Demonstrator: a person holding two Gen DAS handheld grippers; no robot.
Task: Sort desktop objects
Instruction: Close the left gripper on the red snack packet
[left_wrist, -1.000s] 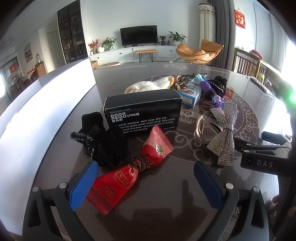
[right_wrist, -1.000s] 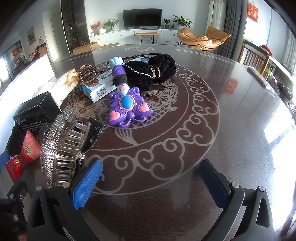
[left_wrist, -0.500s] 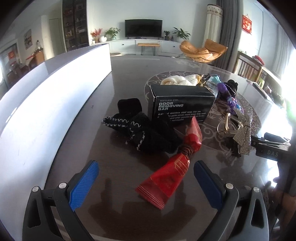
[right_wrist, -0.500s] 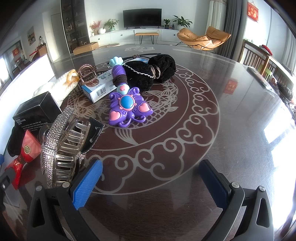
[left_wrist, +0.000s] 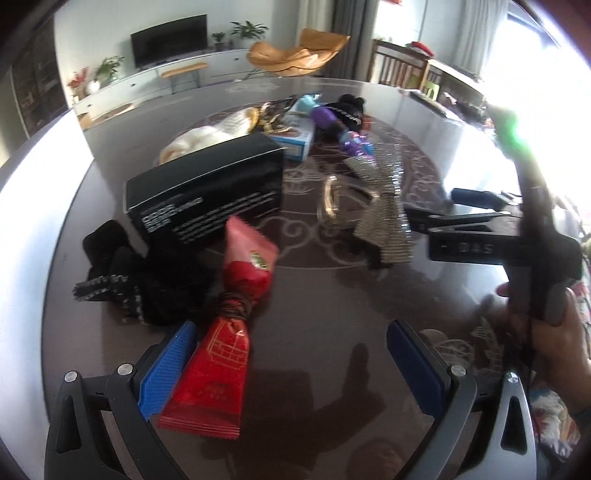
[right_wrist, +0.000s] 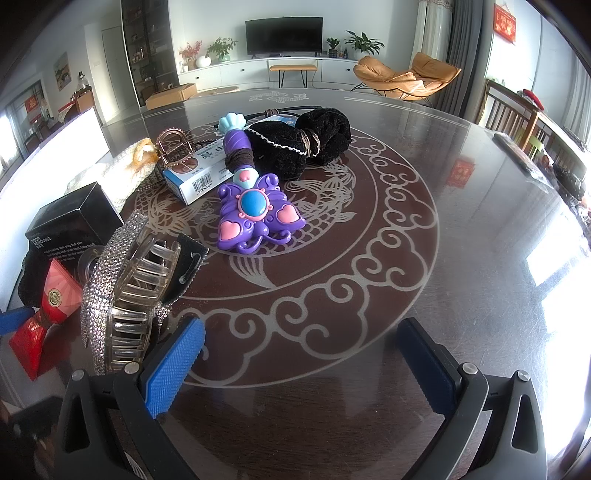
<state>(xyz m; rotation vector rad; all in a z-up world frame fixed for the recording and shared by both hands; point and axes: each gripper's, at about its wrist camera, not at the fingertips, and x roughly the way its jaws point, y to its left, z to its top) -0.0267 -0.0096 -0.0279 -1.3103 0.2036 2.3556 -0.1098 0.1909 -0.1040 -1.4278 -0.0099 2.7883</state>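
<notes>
Two blue-padded fingers of the left gripper (left_wrist: 291, 363) stand wide apart, empty, with the near end of the red snack packet (left_wrist: 221, 354) lying between them, close against the left pad (left_wrist: 168, 369). Beyond the packet sit a black knitted sock (left_wrist: 122, 284) and the black odor-removing-bar box (left_wrist: 207, 192) (print blurred). The right gripper (right_wrist: 295, 365) is also spread wide, holding nothing, over bare table (right_wrist: 461, 258); a rhinestone claw hair clip (right_wrist: 125, 291) lies just beside its left finger, a purple toy wand (right_wrist: 255, 210) farther ahead.
</notes>
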